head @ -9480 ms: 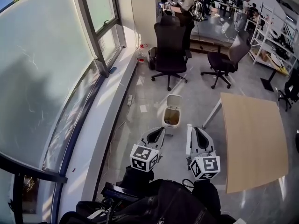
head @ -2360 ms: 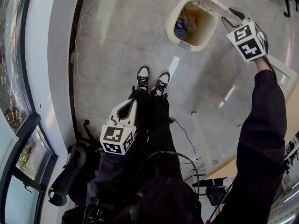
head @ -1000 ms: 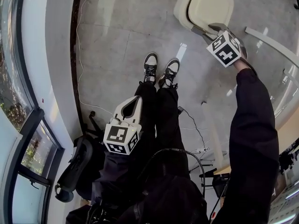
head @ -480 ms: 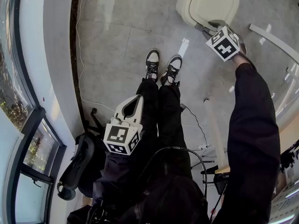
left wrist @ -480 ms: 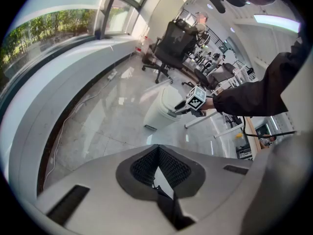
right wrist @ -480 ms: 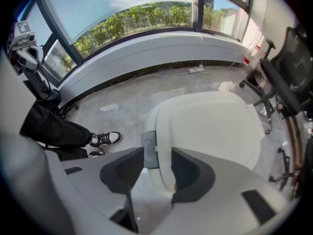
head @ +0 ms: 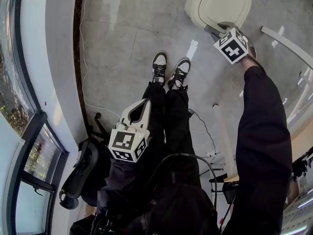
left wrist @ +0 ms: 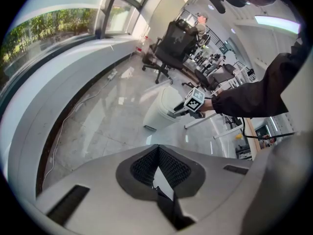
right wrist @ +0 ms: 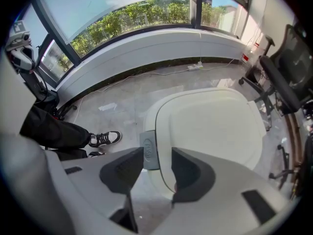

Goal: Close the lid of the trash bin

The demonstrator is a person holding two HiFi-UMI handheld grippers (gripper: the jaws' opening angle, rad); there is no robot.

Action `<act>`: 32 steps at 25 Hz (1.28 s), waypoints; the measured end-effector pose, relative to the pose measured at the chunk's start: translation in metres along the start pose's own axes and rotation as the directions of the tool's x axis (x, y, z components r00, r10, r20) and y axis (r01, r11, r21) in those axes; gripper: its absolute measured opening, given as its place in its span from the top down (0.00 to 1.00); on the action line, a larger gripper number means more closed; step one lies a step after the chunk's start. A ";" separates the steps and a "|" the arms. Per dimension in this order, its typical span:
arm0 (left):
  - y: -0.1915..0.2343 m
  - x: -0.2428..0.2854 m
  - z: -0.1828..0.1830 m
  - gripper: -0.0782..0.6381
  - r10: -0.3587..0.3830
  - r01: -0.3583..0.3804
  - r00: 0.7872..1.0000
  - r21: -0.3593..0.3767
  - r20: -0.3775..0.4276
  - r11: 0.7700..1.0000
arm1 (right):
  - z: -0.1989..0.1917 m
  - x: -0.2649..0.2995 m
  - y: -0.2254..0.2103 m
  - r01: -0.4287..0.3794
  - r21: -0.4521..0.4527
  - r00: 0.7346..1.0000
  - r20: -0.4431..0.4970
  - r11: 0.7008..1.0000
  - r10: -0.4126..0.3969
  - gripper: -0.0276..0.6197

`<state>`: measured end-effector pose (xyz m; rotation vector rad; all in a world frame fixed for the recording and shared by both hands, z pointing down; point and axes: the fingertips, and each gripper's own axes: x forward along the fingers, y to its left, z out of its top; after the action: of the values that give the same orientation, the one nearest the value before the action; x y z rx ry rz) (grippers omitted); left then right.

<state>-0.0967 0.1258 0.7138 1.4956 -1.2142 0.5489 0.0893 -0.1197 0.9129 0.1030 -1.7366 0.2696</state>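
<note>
Right gripper [right wrist: 157,156], jaws apart, over shut lid's [right wrist: 215,126] grey latch [right wrist: 148,152]

The floor [head: 122,38] was laid in large grey polished tiles with thin joints, and a bright strip of daylight [head: 191,49] lay on it at 12 o'clock of the head view. A curved white sill [head: 49,58] ran along the 9 o'clock side below a dark-framed window band [head: 10,58], and a white cable [head: 81,77] trailed along the foot of the sill. A white table leg [head: 286,38] crossed the floor at 2 o'clock. In the right gripper view, green trees [right wrist: 142,11] and blue sky filled the glazing at 12 o'clock, and a black office chair [right wrist: 288,77] stood at 3 o'clock. In the left gripper view, more black chairs [left wrist: 173,35] stood at 12 o'clock.
</note>
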 end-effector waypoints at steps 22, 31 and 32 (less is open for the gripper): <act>-0.144 -0.110 0.174 0.89 -0.177 0.092 0.942 0.287 0.287 0.953 | 0.051 -0.344 0.067 0.062 0.643 0.807 0.417 0.763 -0.417 0.95; -0.279 -0.219 0.256 0.89 -0.357 0.111 0.818 0.486 0.451 0.867 | 0.046 -0.569 0.105 0.110 0.766 0.495 0.511 0.634 -0.703 0.95; -0.290 -0.230 0.258 0.89 -0.370 0.114 0.808 0.494 0.459 0.862 | 0.046 -0.586 0.110 0.118 0.767 0.470 0.516 0.630 -0.716 0.95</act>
<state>0.0090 -0.0494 0.3120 2.2844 -1.3336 0.2242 0.1297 -0.0720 0.3179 1.4250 -2.3378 0.4567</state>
